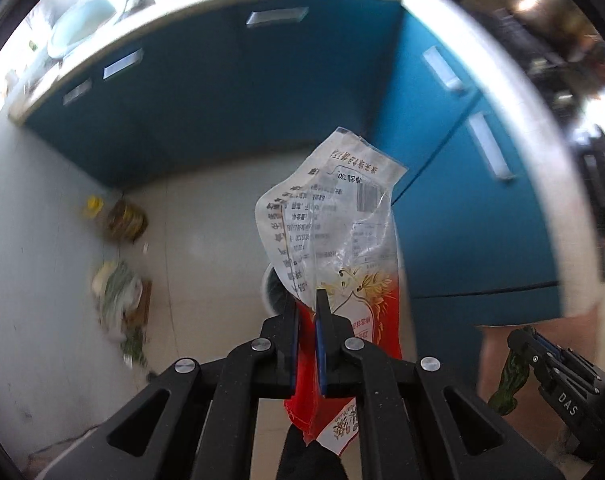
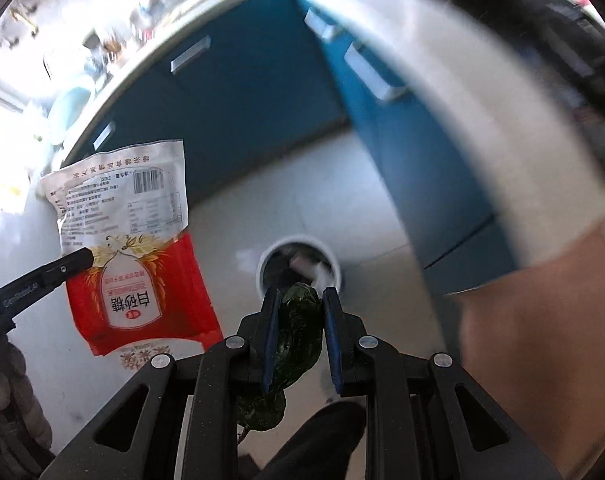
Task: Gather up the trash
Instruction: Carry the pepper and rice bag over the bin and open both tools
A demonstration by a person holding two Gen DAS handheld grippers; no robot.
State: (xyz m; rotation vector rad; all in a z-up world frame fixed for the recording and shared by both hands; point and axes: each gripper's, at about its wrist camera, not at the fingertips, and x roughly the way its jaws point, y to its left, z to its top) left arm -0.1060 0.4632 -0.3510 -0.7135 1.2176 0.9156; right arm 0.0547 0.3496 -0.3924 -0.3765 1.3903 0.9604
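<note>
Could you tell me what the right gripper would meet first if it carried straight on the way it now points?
Most likely the white-rimmed bin on the floor: its opening sits just beyond the right gripper, whose jaws hold a dark green leaf. Nothing shows in between, though the gap is hard to judge.

bin [image 2: 300,246] mouth open below | cabinets [image 2: 238,104] close beyond
</note>
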